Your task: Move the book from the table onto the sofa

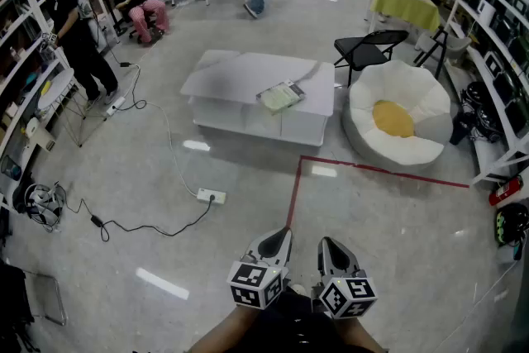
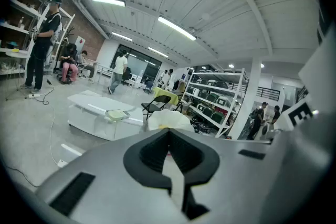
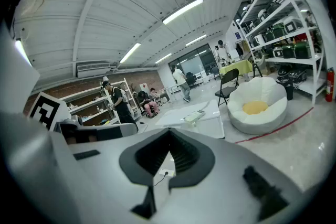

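A greenish book (image 1: pixel 281 97) lies near the right front edge of the low white table (image 1: pixel 240 78) in the middle of the room. The sofa (image 1: pixel 397 120), a white flower-shaped cushion seat with a yellow centre, stands just right of the table. My left gripper (image 1: pixel 277 242) and right gripper (image 1: pixel 332 248) are side by side at the bottom of the head view, far short of the table, both shut and empty. The left gripper view shows the book (image 2: pixel 117 114) and sofa (image 2: pixel 168 119) beyond the left gripper (image 2: pixel 169 136). From the right gripper (image 3: pixel 169 139), the book (image 3: pixel 194 117) and sofa (image 3: pixel 260 107) appear ahead.
A red tape line (image 1: pixel 372 169) crosses the floor between me and the sofa. A power strip with its cable (image 1: pixel 211 196) lies at front left. A black folding chair (image 1: pixel 369 48) stands behind the sofa. Shelves (image 1: pixel 496 12) line the right wall; several people are at the back.
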